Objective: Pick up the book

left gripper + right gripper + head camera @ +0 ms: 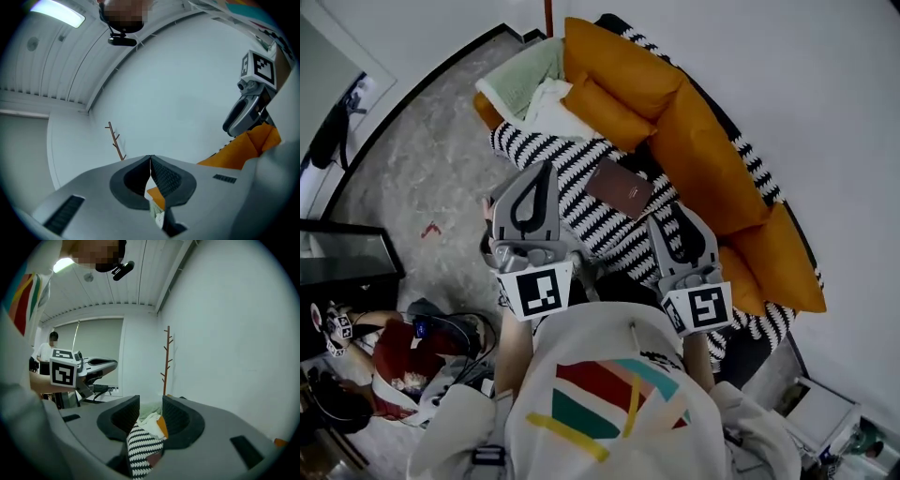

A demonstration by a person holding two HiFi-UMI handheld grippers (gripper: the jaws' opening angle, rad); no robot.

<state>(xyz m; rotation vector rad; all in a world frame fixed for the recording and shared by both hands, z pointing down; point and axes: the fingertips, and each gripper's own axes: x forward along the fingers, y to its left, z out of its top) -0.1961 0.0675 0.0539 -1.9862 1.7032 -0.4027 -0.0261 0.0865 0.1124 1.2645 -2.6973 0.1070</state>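
Observation:
A dark brown book lies flat on the black-and-white striped blanket that covers the sofa seat. In the right gripper view the book shows as a small corner low between the jaws. My left gripper hovers over the blanket to the left of the book. Its pads meet at the tips, with nothing between them. My right gripper is just right of and nearer than the book. Its jaws stand a little apart, and the gap holds nothing. Both grippers point roughly level.
Orange cushions line the sofa back along the white wall. A green and white pile of cloth lies at the sofa's far end. A black cabinet and floor clutter sit to the left. A wooden coat rack stands in the corner, and a person stands behind.

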